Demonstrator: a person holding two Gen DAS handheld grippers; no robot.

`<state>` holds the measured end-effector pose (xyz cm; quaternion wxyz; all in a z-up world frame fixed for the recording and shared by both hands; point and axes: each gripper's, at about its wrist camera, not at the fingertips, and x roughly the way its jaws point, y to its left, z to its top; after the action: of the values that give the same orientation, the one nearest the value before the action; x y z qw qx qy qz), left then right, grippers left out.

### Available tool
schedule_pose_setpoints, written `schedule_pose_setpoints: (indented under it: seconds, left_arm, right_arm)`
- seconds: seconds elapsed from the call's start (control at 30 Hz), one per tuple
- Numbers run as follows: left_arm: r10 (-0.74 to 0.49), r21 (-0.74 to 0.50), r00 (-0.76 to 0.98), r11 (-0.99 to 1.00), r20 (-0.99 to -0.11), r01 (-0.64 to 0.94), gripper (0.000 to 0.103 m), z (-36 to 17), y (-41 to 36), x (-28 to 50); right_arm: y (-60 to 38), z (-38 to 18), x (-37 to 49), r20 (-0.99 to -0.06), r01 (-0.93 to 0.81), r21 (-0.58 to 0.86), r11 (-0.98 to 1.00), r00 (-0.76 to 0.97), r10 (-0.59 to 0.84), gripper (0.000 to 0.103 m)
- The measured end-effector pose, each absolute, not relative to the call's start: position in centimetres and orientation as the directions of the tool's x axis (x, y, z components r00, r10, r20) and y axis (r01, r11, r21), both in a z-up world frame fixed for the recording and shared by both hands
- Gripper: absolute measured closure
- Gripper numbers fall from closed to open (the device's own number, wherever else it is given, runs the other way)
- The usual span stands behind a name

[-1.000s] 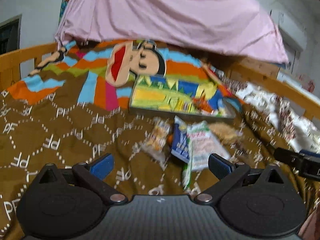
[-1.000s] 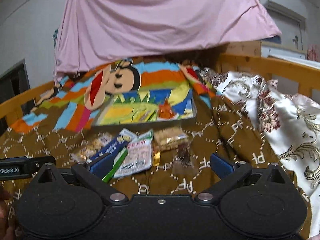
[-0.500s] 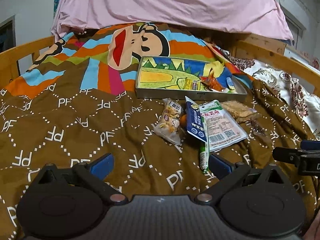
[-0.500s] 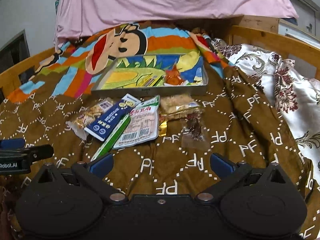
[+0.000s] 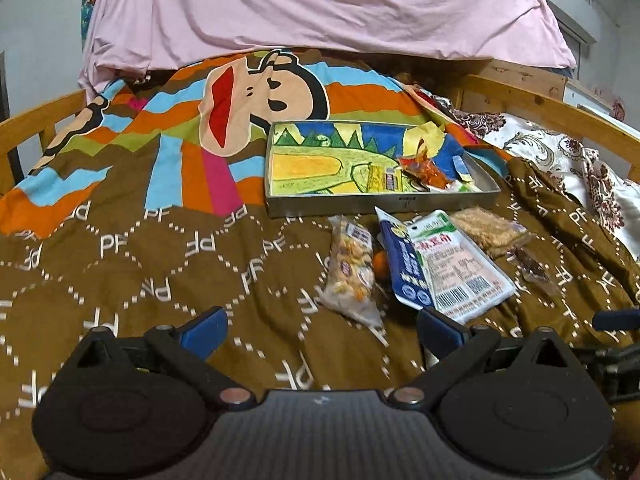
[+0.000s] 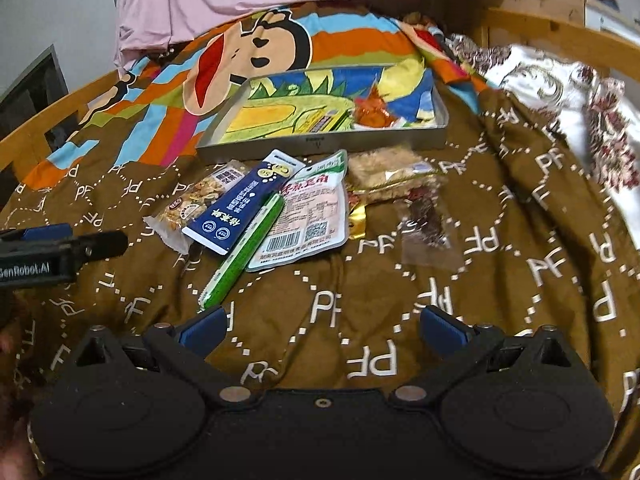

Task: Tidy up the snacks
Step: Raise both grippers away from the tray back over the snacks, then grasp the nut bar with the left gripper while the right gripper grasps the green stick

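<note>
**Snack packets on bed, both grippers spread and empty**

Left gripper (image 5: 322,326): blue-padded fingers wide apart, nothing between them, hovering over the brown "PF"-patterned quilt (image 5: 140,264). Right gripper (image 6: 322,326): fingers likewise wide apart, holding nothing.

Snacks lie in a loose cluster ahead of both grippers, none touching them. From left: clear packet of mixed crackers (image 6: 200,204); dark blue flat sachet (image 6: 244,204) partly over it; slim green stick packet (image 6: 244,250), its near end just beyond the right gripper's left finger (image 6: 204,328); white-and-green flat pouch with barcode (image 6: 310,216); clear bag of pale crumbly snack (image 6: 390,170); small clear packet with dark red contents (image 6: 426,222).

Beyond the cluster: shallow grey metal tray with colourful drawing inside (image 6: 320,146), holding an orange wrapper (image 6: 372,112) in its right part.
</note>
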<state>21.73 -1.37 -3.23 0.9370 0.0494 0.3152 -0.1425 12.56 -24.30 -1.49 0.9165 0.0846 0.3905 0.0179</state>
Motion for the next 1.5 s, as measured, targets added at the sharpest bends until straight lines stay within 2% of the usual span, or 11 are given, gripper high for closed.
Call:
schedule_pose_setpoints:
  seconds: [0.33, 0.7, 0.9, 1.0, 1.1, 1.17, 1.2, 1.27, 1.3, 1.37, 1.5]
  left_arm:
    - [-0.267, 0.077, 0.724, 0.912, -0.636, 0.404, 0.001, -3.3, -2.1, 26.8]
    - [-0.218, 0.216, 0.665, 0.835, -0.714, 0.506, 0.001, -5.5, -5.4, 31.0]
    - [-0.232, 0.197, 0.635, 0.825, -0.737, 0.53, 0.002, -6.4, -6.0, 32.3]
    - [-0.217, 0.23, 0.656, 0.82, -0.723, 0.525, 0.008, -6.8, -6.6, 32.5]
    - [-0.224, 0.219, 0.654, 0.823, -0.723, 0.524, 0.02, -6.9, -7.1, 32.7]
    - [-0.228, 0.216, 0.651, 0.821, -0.724, 0.529, 0.032, -7.0, -7.4, 32.7]
    - [-0.23, 0.217, 0.647, 0.817, -0.727, 0.534, 0.036, -7.1, -7.7, 32.7]
    - [-0.238, 0.214, 0.635, 0.807, -0.736, 0.551, 0.054, -7.3, -8.1, 32.5]
    - [-0.24, 0.214, 0.626, 0.8, -0.742, 0.56, 0.059, -7.4, -8.3, 32.3]
    - [-0.225, 0.239, 0.627, 0.789, -0.746, 0.567, 0.061, -7.5, -8.7, 32.0]
    - [-0.211, 0.217, 0.605, 0.803, -0.768, 0.555, 0.063, -7.2, -8.5, 31.9]
  right_arm:
    - [-22.5, -2.4, 14.0, -0.706, -0.047, 0.16, 0.986, 0.693, 0.148, 0.001]
    - [-17.5, -3.2, 16.2, -0.615, -0.158, -0.072, 0.985, 0.785, 0.081, 0.001]
    - [-15.8, -4.1, 17.3, -0.599, -0.177, -0.161, 0.971, 0.799, 0.046, 0.012]
    - [-15.5, -4.6, 18.0, -0.611, -0.173, -0.175, 0.969, 0.791, 0.031, 0.023]
    - [-15.3, -5.2, 18.8, -0.631, -0.17, -0.165, 0.972, 0.776, 0.029, 0.031]
    - [-15.2, -5.6, 19.4, -0.646, -0.17, -0.146, 0.975, 0.762, 0.036, 0.037]
    - [-15.2, -5.8, 19.6, -0.654, -0.172, -0.13, 0.976, 0.755, 0.045, 0.043]
    - [-15.2, -5.8, 19.8, -0.668, -0.176, -0.097, 0.98, 0.741, 0.067, 0.054]
    - [-15.3, -5.7, 19.8, -0.672, -0.178, -0.083, 0.98, 0.737, 0.077, 0.06]
    - [-15.4, -5.7, 19.8, -0.682, -0.185, -0.05, 0.981, 0.725, 0.102, 0.069]
    - [-15.8, -5.4, 19.7, -0.695, -0.172, -0.012, 0.985, 0.71, 0.116, 0.073]
